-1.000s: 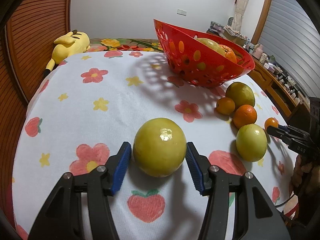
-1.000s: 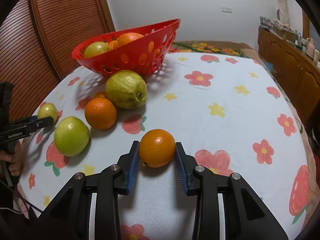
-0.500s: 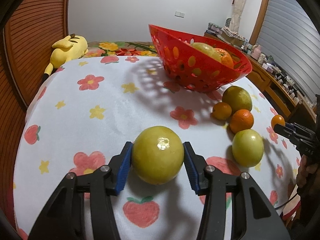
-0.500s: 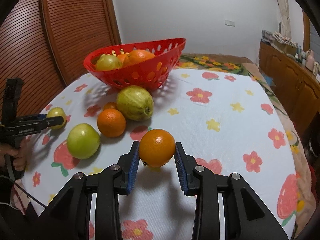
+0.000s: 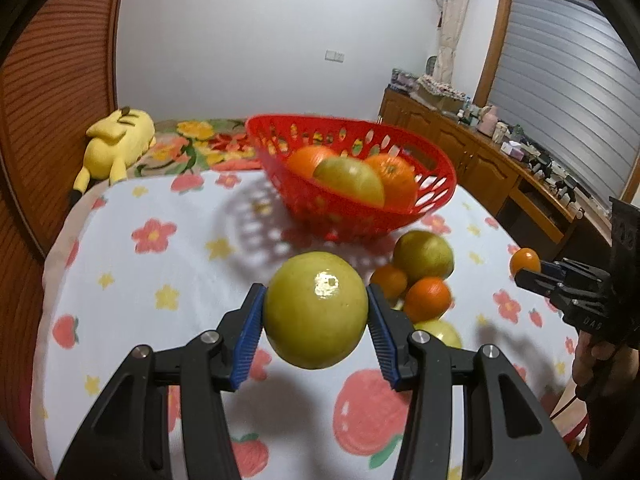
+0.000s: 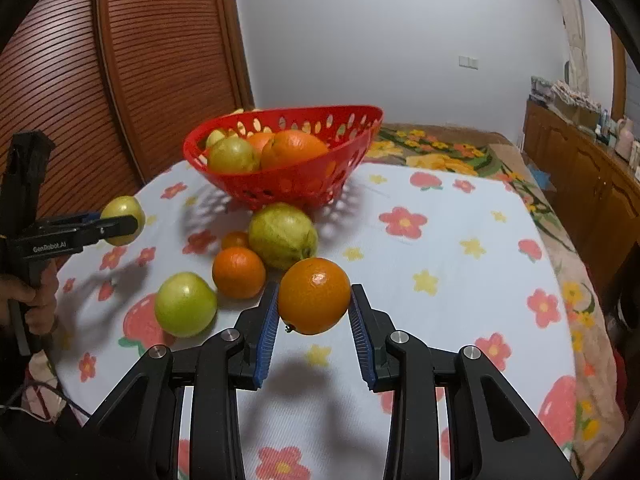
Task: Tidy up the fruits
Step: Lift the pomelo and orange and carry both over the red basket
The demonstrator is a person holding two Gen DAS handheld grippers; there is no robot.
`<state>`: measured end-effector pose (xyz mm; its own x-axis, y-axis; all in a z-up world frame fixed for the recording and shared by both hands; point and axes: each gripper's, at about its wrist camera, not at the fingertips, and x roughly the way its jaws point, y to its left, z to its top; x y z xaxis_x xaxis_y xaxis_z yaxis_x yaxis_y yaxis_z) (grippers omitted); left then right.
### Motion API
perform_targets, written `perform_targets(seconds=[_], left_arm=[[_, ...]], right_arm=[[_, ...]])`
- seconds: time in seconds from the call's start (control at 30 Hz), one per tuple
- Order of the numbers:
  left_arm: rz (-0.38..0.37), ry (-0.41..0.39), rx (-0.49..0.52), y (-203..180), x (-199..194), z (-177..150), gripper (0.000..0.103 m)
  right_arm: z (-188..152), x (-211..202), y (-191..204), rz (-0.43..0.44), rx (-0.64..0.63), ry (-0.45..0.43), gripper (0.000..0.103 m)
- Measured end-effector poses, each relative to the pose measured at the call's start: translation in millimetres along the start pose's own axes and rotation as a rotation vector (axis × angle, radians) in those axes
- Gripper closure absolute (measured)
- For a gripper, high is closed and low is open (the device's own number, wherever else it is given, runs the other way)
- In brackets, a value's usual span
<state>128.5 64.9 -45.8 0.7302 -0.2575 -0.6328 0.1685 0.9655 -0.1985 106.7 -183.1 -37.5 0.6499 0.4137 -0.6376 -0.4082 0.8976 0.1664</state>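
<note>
My left gripper (image 5: 316, 332) is shut on a yellow-green round fruit (image 5: 316, 310) and holds it above the flowered tablecloth; it also shows at the left of the right wrist view (image 6: 120, 220). My right gripper (image 6: 314, 320) is shut on an orange (image 6: 314, 296) lifted off the cloth, seen at the right in the left wrist view (image 5: 525, 261). The red basket (image 5: 360, 216) (image 6: 304, 188) stands beyond, holding oranges and green fruit. Loose fruit lies in front of it: a large green fruit (image 6: 282, 236), two oranges (image 6: 239, 272), a green apple (image 6: 185, 304).
A yellow plush toy (image 5: 116, 140) lies at the table's far left. A wooden slatted wall (image 6: 120, 80) stands on one side and a wooden sideboard (image 5: 500, 168) with clutter on the other. The table edge drops off near both hands.
Both grippers have risen off the table with their fruit and tilted up, so the basket's inside now shows. The left gripper closed on the green fruit.
</note>
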Motion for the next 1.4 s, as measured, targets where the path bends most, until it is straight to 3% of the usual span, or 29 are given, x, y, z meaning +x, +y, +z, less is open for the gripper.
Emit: perform_targets(seconds=[0.7, 1.4], left_arm=[[-0.034, -0.089, 0.063, -22.6, -10.5, 48.4, 0.055], [-0.021, -0.027, 0.037, -4.1, 58.4, 110.1, 0.055]], right_arm=[[54.8, -1.6, 2.3, 0.007, -0.076, -0.057, 0.069], [134.6, 90.5, -11.2, 0.085, -0.175, 0.023, 0.069]])
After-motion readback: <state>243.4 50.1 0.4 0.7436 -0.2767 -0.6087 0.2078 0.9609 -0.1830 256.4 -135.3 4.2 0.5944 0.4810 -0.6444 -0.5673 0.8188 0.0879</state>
